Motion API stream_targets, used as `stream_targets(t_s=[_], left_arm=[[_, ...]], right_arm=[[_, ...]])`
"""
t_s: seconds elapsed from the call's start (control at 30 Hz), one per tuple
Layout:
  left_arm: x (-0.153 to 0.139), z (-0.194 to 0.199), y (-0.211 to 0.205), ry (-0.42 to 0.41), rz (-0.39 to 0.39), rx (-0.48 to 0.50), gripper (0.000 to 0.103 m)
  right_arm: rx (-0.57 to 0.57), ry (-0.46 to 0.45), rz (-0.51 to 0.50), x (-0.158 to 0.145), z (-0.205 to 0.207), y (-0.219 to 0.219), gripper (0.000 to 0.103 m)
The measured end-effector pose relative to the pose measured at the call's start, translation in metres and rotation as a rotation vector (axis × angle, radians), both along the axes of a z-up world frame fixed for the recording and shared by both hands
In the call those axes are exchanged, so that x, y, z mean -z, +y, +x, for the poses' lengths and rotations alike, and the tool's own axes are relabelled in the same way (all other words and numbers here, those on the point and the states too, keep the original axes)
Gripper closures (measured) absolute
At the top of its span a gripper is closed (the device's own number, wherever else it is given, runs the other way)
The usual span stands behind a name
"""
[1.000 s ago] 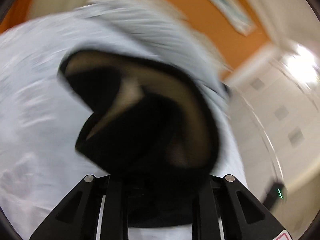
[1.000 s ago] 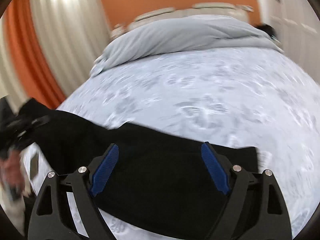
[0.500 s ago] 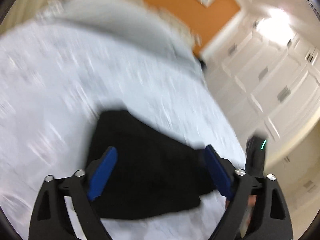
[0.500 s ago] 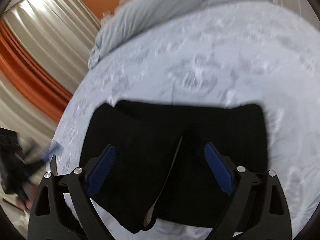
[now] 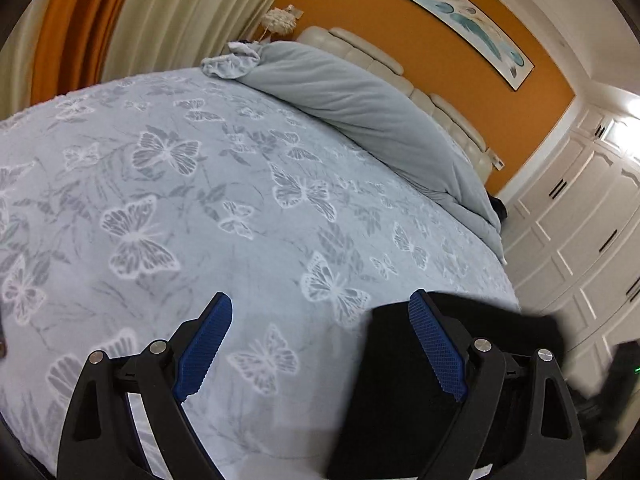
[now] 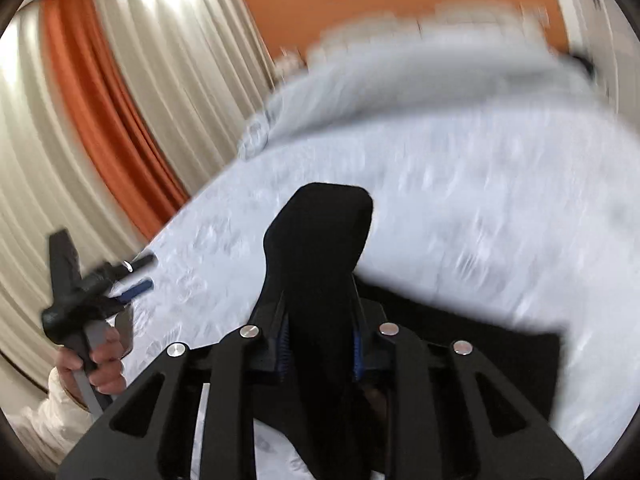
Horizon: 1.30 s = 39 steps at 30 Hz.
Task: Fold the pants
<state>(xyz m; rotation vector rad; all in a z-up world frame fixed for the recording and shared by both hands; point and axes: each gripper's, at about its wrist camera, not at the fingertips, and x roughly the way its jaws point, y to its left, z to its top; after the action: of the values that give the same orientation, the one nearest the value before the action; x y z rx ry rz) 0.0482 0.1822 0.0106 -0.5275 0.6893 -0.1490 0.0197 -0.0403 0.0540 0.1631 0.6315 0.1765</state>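
Left wrist view: we held the left gripper (image 5: 320,344) with its jaws spread wide and nothing between them, above the butterfly-patterned bedspread (image 5: 168,184). The black pants (image 5: 384,380) lay at the bed's near right edge, behind the right-hand blue pad (image 5: 436,348). A grey duvet (image 5: 360,108) was bunched by the headboard. Right wrist view, blurred: our right gripper (image 6: 320,344) was closing, with a raised fold of the pants (image 6: 320,240) between its pads, the rest lying on the bedspread (image 6: 480,220). Our left hand (image 6: 102,364) held the left gripper (image 6: 136,276) at the left.

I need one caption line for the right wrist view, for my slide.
Right gripper closing on a bunched fold of black pants above the butterfly-print bedspread.
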Motion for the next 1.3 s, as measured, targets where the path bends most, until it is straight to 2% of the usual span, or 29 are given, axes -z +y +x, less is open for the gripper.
stream_targets(t_s=[0.03,0.07,0.13,0.17,0.23,0.27,0.3,0.33,0.37,0.5,0.6,0.63,0.67,0.73,0.83,0.9,0.93,0.97,1.0,1.03,1.07,1.13,1.2,1.23,1.27,1.3], left_arm=[[0.001,0.0,-0.003,0.003,0.012,0.008,0.016],[0.003,0.003,-0.008,0.009,0.025,0.017,0.016],[0.01,0.007,-0.022,0.031,0.04,0.041,0.016],[0.014,0.011,-0.029,0.044,0.043,0.057,0.016],[0.019,0.016,-0.046,0.07,0.039,0.104,0.016],[0.02,0.016,-0.053,0.079,0.03,0.127,0.016],[0.021,0.017,-0.063,0.088,0.02,0.152,0.016],[0.022,0.018,-0.068,0.089,0.018,0.16,0.016],[0.023,0.017,-0.074,0.09,0.021,0.168,0.016],[0.031,0.02,-0.102,0.107,0.044,0.22,0.016],[0.036,0.02,-0.116,0.116,0.069,0.248,0.016],[0.039,0.019,-0.122,0.122,0.078,0.261,0.016],[0.04,0.019,-0.124,0.125,0.083,0.267,0.016],[0.043,0.018,-0.131,0.129,0.098,0.281,0.016],[0.045,0.018,-0.133,0.131,0.107,0.289,0.016],[0.044,0.017,-0.133,0.132,0.098,0.282,0.016],[0.044,0.018,-0.132,0.133,0.091,0.282,0.016],[0.045,0.019,-0.131,0.135,0.084,0.283,0.016],[0.046,0.02,-0.131,0.139,0.081,0.282,0.016],[0.048,0.021,-0.132,0.147,0.076,0.282,0.016],[0.054,0.024,-0.135,0.173,0.075,0.29,0.016],[0.063,0.028,-0.137,0.217,0.06,0.303,0.016],[0.071,0.029,-0.139,0.257,0.022,0.314,0.016],[0.075,0.029,-0.139,0.27,0.011,0.316,0.016],[0.08,0.03,-0.14,0.293,0.004,0.316,0.016],[0.087,0.031,-0.142,0.32,-0.002,0.322,0.016]], right_arm=[[0.059,0.045,-0.055,0.013,0.004,-0.018,0.078],[0.125,0.154,-0.052,0.043,0.012,-0.047,0.074],[0.28,0.395,-0.01,0.106,0.021,-0.095,0.072],[0.33,0.464,-0.018,0.121,0.021,-0.106,0.072],[0.307,0.416,0.081,0.118,0.009,-0.121,0.072],[0.306,0.393,0.103,0.112,0.004,-0.124,0.068],[0.301,0.363,0.144,0.106,-0.006,-0.127,0.06],[0.296,0.354,0.17,0.105,-0.012,-0.128,0.041],[0.289,0.362,0.189,0.104,-0.015,-0.128,0.036],[0.204,0.421,0.282,0.118,-0.018,-0.119,0.036],[0.199,0.433,0.212,0.135,-0.012,-0.104,0.036],[0.195,0.414,0.195,0.137,-0.012,-0.099,0.041],[0.168,0.408,0.193,0.137,-0.009,-0.093,0.07],[0.149,0.363,0.163,0.123,-0.009,-0.083,0.087],[0.133,0.237,0.137,0.08,-0.02,-0.079,0.088],[0.145,0.212,0.113,0.066,-0.032,-0.085,0.088],[0.165,0.231,0.1,0.07,-0.037,-0.093,0.088],[0.187,0.281,0.088,0.083,-0.036,-0.101,0.086],[0.21,0.385,0.07,0.109,-0.03,-0.108,0.084],[0.228,0.44,0.064,0.124,-0.024,-0.111,0.081],[0.241,0.447,0.08,0.133,-0.023,-0.113,0.075],[0.251,0.401,0.083,0.119,-0.026,-0.113,0.073],[0.294,0.306,0.03,0.096,-0.037,-0.116,0.047],[0.319,0.28,0.019,0.092,-0.04,-0.119,0.015],[0.343,0.274,0.016,0.09,-0.04,-0.123,0.009],[0.346,0.291,0.03,0.094,-0.036,-0.125,0.009]])
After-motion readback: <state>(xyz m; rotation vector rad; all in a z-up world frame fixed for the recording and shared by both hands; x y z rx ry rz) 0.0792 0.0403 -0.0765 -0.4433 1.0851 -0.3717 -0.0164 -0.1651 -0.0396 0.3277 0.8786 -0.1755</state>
